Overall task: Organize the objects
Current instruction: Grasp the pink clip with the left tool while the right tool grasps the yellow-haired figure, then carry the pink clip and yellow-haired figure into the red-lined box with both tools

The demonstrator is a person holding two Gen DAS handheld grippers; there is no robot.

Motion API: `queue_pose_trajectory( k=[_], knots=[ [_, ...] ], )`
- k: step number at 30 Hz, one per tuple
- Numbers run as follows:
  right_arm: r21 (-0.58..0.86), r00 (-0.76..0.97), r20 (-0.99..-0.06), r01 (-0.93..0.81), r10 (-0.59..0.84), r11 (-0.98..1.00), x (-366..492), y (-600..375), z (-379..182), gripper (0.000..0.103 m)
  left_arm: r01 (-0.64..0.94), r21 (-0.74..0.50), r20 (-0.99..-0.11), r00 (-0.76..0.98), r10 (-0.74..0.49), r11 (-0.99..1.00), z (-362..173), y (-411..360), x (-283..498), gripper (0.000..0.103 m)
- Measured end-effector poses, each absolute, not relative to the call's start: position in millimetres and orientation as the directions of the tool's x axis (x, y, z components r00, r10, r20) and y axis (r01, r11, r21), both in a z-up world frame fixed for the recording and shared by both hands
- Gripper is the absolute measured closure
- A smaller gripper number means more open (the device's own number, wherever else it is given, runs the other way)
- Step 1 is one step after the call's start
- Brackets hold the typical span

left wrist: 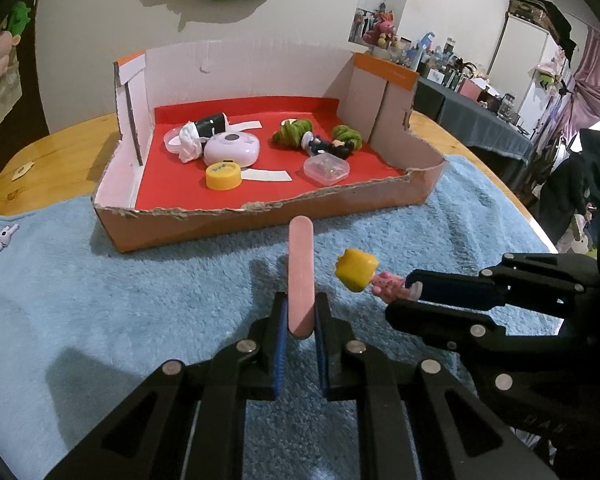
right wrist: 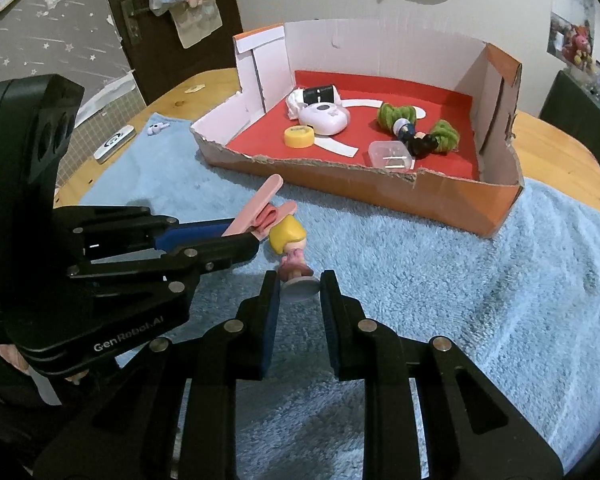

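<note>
We hold 2 grippers above a blue towel (left wrist: 100,300) spread on a wooden table (left wrist: 52,148). Our left gripper (left wrist: 302,312) is clamped on a pink clip (left wrist: 300,276), which points toward the cardboard box (left wrist: 260,216). Our right gripper (right wrist: 300,292) is closed on the round base of a yellow-haired figurine (right wrist: 290,240), its head just beside the clip. Inside the red-floored box lie a yellow cap (left wrist: 223,176), a clear case (left wrist: 326,168) and 2 green-haired dolls (left wrist: 332,140).
</note>
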State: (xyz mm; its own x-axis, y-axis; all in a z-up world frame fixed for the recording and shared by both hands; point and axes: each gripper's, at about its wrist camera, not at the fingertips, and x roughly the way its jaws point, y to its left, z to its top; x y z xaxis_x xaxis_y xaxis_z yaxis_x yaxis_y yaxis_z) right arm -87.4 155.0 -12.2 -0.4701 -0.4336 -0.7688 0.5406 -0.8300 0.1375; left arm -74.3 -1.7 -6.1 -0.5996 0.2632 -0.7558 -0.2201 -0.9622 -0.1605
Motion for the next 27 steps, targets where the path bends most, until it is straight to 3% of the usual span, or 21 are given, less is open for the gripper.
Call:
queue_pose_trajectory(
  k=[27],
  knots=[
    [0.147,-0.506,-0.727,0.545,-0.464,-0.825,-90,151,14,0.083,-0.204,-0.180,-0.719,-0.640,0.270,-0.962,22,-17,-79,0.091]
  ],
)
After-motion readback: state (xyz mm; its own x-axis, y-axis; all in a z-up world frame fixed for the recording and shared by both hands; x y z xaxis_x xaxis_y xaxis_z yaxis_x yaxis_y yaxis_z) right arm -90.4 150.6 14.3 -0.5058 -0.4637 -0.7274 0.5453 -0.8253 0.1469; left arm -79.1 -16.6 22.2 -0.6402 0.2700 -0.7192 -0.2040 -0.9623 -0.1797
